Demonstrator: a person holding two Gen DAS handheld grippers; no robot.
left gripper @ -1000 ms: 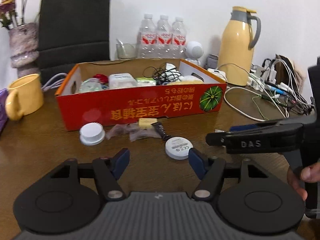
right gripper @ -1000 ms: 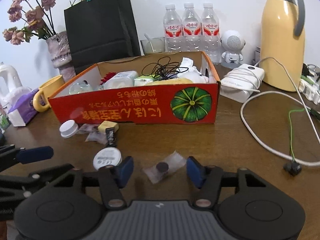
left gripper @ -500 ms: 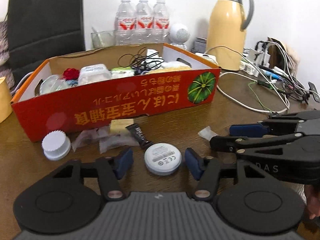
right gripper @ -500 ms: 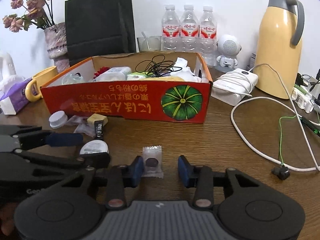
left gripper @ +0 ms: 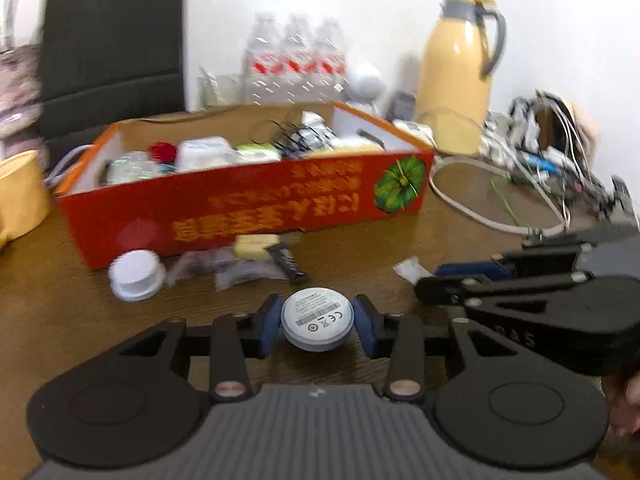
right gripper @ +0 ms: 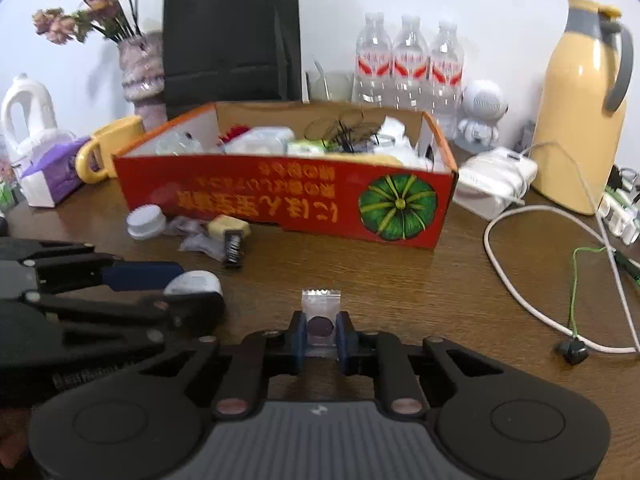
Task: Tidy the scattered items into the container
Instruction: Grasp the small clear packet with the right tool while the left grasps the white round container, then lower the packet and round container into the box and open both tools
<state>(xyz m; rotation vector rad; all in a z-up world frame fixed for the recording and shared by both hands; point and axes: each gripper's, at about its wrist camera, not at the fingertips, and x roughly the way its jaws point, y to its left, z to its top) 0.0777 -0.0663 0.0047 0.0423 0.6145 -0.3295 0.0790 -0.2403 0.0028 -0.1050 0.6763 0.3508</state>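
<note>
White puck (left gripper: pixel 317 317) seemingly pinched between left claw (left gripper: pixel 318 326) pads.

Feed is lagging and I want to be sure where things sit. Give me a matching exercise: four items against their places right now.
Items:
1. white puck
2. sachet
3. white cap
4. black cable

Places:
A. on the table, against the red box's front
B. between the right gripper's jaws
C. inside the box
D. between the left gripper's jaws

Pairs: 1-D, 2-B, 3-A, 4-C
</note>
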